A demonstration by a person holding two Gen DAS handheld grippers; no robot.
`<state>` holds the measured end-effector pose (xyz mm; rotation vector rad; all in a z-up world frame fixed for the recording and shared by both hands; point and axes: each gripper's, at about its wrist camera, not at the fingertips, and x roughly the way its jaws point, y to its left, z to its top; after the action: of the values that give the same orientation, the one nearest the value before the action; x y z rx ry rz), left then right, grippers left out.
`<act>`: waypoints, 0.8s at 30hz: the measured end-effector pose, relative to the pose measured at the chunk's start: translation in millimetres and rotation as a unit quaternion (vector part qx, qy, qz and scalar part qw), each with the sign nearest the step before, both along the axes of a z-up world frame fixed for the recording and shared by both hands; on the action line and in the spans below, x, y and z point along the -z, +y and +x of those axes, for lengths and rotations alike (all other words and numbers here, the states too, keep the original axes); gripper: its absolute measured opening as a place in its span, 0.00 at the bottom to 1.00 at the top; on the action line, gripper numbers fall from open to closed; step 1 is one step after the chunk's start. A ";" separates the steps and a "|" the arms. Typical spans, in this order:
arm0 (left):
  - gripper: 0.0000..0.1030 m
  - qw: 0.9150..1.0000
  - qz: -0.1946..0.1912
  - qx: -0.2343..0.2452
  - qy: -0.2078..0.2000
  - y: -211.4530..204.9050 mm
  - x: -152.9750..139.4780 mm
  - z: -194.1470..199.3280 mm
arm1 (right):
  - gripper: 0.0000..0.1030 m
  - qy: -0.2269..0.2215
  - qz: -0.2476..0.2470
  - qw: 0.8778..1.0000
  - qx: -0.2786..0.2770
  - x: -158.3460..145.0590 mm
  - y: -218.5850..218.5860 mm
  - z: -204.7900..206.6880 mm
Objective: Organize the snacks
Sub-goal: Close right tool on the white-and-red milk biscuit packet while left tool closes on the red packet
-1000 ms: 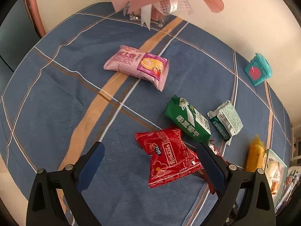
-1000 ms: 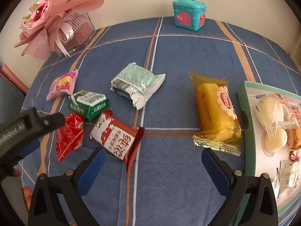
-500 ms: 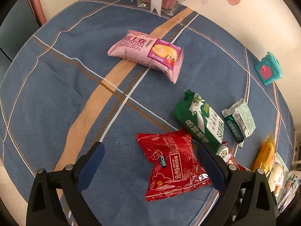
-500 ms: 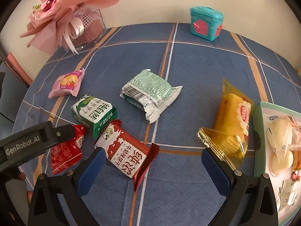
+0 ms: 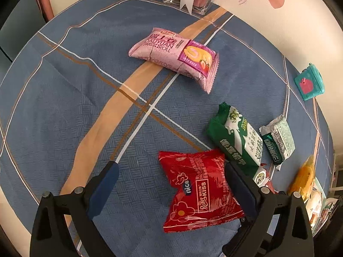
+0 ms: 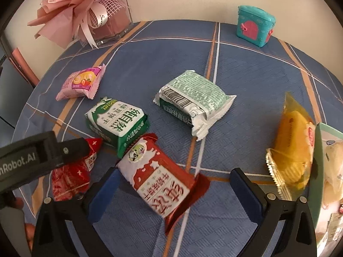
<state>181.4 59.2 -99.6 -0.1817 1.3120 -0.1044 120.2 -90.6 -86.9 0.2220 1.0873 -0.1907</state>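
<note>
Snack packets lie on a blue checked tablecloth (image 5: 64, 107). My left gripper (image 5: 171, 171) is open above a red "Kiss" packet (image 5: 199, 190), which lies between its fingers. Beyond it are a green biscuit packet (image 5: 238, 137), a pale green packet (image 5: 278, 141) and a pink swiss-roll packet (image 5: 175, 57). My right gripper (image 6: 173, 180) is open over a red-and-white milk packet (image 6: 163, 180). That view also shows the green biscuit packet (image 6: 118, 122), the pale green packet (image 6: 193, 98), the pink packet (image 6: 81, 83), the red packet (image 6: 72, 171) and a yellow cake packet (image 6: 293, 150).
A green-rimmed tray (image 6: 319, 171) with wrapped snacks sits at the right edge. A pink bouquet in a glass vase (image 6: 103, 21) and a teal toy box (image 6: 255, 25) stand at the back by the wall. The left gripper's body (image 6: 38, 156) crosses the right wrist view.
Both grippers have moved forward and lower. The red packet now lies between the left fingers, and the red-and-white packet between the right ones. Both stay open.
</note>
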 end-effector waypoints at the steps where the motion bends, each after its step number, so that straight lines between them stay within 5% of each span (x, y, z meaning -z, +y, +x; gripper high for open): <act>1: 0.96 1.000 -0.001 -0.001 0.000 1.1 0.8 0.1 | 1.00 -0.002 0.001 1.000 0.002 0.1 -0.4 -0.9; 8: 0.96 1.000 -0.014 -0.005 0.008 9.7 8.8 1.5 | 0.98 -0.010 0.000 1.000 0.004 1.4 4.3 -1.6; 16: 0.96 0.999 -0.029 -0.008 0.037 14.1 16.6 0.6 | 0.71 -0.016 0.001 1.000 -0.002 -2.5 7.6 -2.7; 24: 0.77 0.998 -0.041 -0.012 0.041 10.1 14.1 -7.4 | 0.46 -0.009 0.002 1.000 0.008 -5.9 -2.8 -9.6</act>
<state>174.0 69.3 -113.7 -0.2731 1.3878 -0.1310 110.6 -93.4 -81.0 0.2357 1.0678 -0.2003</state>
